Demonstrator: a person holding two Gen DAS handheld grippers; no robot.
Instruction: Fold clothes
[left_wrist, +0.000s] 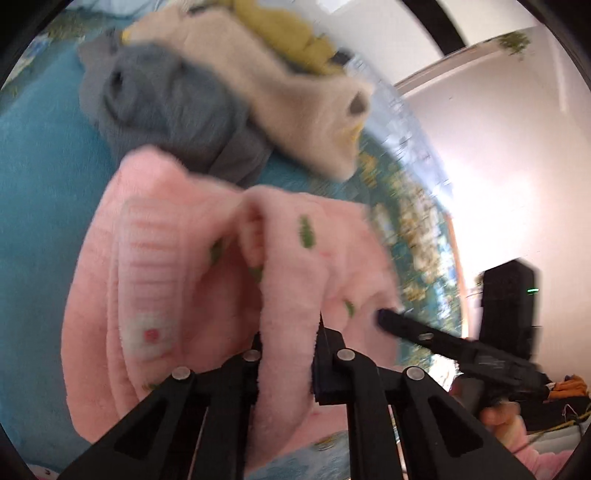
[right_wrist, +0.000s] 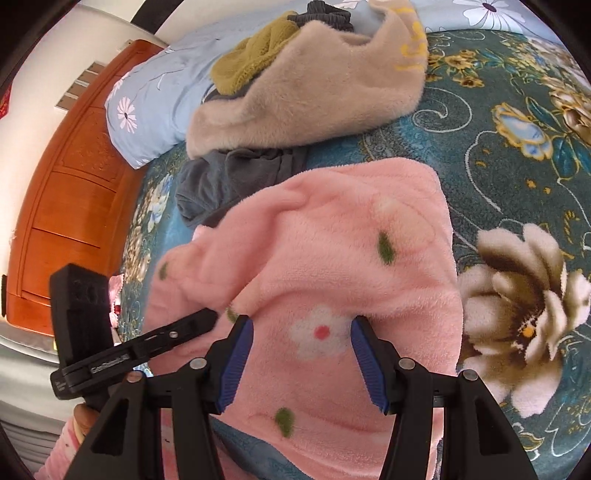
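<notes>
A pink fleece garment with green leaf marks and a white flower lies bunched on the bed; it also shows in the right wrist view. My left gripper is shut on a fold of the pink garment, and the cloth hangs between its fingers. My right gripper is open, its blue-padded fingers on either side of the white flower on the pink fleece. The right gripper also shows at the right of the left wrist view, at the garment's edge.
A pile of clothes lies behind: a beige fleece, a grey garment and an olive knit. The bed has a teal floral blanket. A blue pillow and a wooden headboard stand at the left.
</notes>
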